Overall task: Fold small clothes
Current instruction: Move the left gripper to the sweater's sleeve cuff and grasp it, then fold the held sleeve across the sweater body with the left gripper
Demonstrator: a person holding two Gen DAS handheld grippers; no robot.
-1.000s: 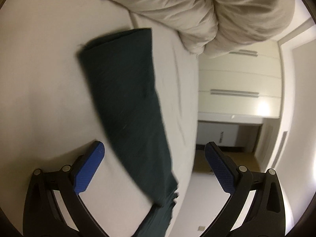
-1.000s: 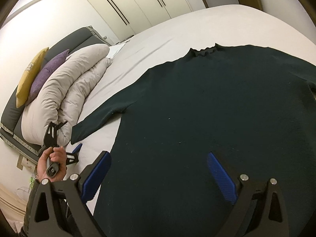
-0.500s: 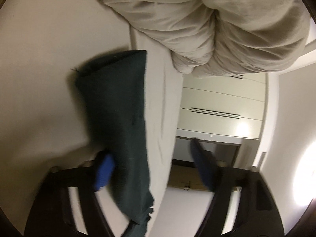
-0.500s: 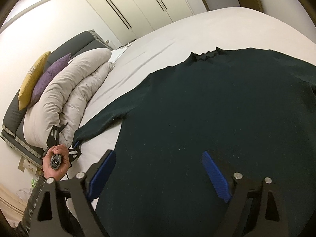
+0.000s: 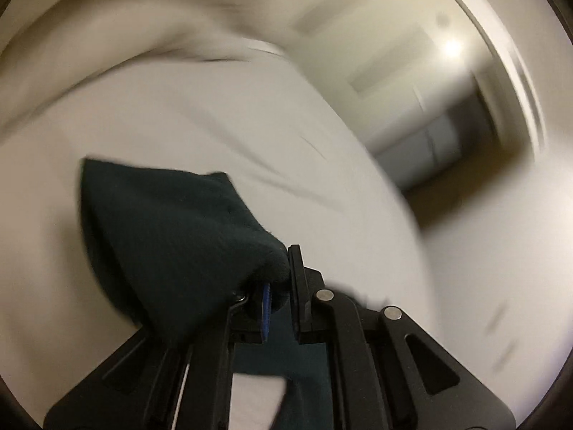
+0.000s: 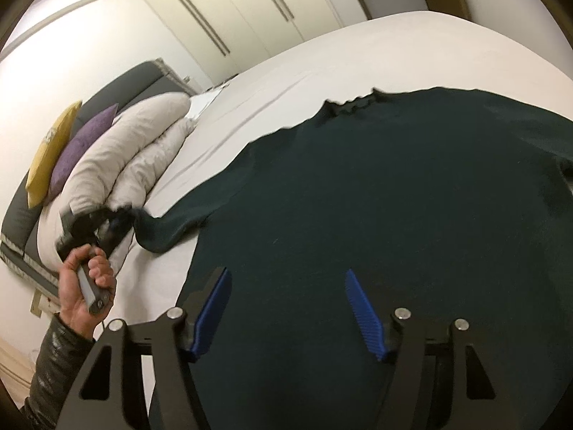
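Observation:
A dark green sweater (image 6: 376, 197) lies spread flat on the white bed (image 6: 358, 46), collar toward the far side. My left gripper (image 5: 283, 279) is shut on the end of its sleeve (image 5: 172, 236), which hangs lifted off the sheet; this view is blurred. In the right wrist view the same gripper (image 6: 107, 225) sits in a person's hand at the left, with the sleeve (image 6: 161, 229) stretched from it. My right gripper (image 6: 286, 274) hovers over the sweater's lower body. Its jaws are closing, and the flat fabric lies under the gap, not pinched by the blue pads (image 6: 215, 301).
A rolled beige duvet (image 6: 136, 150) lies along the bed's left side, right behind the lifted sleeve. Yellow (image 6: 50, 157) and purple (image 6: 82, 143) cushions lean on a grey headboard (image 6: 121, 86). White wardrobe doors (image 6: 232, 10) stand beyond the bed.
My left gripper closed on the sleeve end, rolled and lifted it off the sheet. My right gripper's jaws narrowed as it moved a little closer over the sweater.

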